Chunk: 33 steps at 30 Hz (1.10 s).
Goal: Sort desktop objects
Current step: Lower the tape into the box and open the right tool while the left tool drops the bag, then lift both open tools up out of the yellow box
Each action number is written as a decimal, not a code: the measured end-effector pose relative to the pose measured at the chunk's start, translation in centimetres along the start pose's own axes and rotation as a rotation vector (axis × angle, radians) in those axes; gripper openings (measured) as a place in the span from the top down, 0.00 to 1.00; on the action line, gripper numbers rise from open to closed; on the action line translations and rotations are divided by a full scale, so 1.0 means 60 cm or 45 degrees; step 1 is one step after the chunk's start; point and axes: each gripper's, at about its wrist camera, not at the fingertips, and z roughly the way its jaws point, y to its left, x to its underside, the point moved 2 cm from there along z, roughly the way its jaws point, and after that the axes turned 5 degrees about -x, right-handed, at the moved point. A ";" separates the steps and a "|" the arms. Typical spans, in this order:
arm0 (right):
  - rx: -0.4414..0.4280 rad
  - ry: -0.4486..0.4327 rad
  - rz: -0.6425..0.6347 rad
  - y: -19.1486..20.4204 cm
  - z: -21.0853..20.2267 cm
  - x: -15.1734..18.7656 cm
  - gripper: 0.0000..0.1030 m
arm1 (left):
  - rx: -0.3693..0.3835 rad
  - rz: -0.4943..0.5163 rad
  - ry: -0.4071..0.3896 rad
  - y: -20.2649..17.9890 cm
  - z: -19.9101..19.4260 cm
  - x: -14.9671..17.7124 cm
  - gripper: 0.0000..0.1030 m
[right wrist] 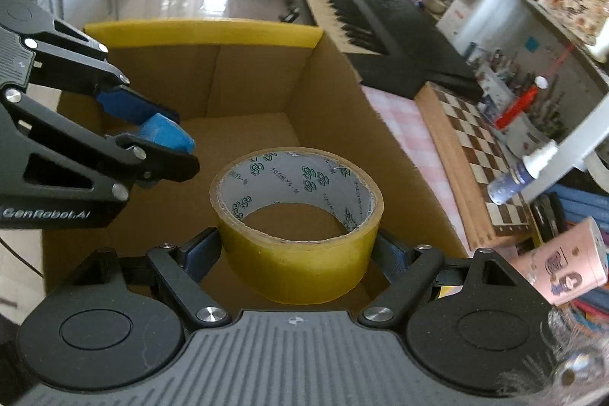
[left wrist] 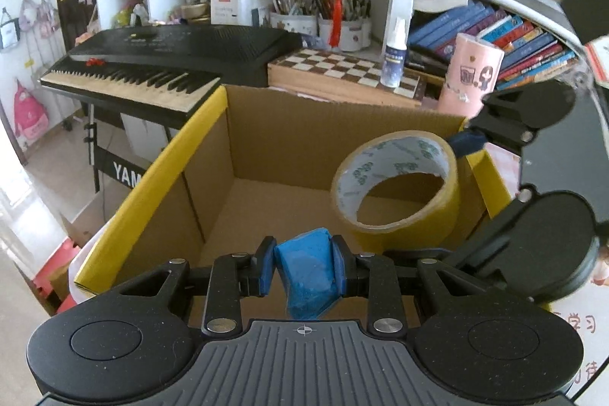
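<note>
Cardboard fills both wrist views: an open cardboard box (left wrist: pixel 266 155) with yellow tape along its rim, and both grippers poised over its mouth. Look at the left gripper (left wrist: pixel 303 267), its jaws clamped tight on a small blue wrapped object (left wrist: pixel 306 276), held above the near wall of the box. And the right gripper (right wrist: pixel 298 253) has its jaws spread wide and pressed on either side of a roll of yellow tape (right wrist: pixel 300 219), the roll sitting upright in the grip, hanging over the box interior. What shows of the box floor is bare cardboard, so I'd judge the sorting is at an early stage: two items carried to the container, neither released yet. What's left, by my reading, is to let both go into the box and then go back for whatever else needs sorting. Behind the box along the far edge of the desk sit a chessboard (left wrist: pixel 342 71), a small white bottle (left wrist: pixel 394 61) and a pink canister (left wrist: pixel 470 75), well apart from the grippers.
</note>
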 end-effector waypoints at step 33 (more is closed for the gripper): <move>0.051 -0.045 0.028 -0.010 -0.023 0.010 0.18 | -0.034 0.031 -0.135 -0.021 -0.049 -0.006 0.36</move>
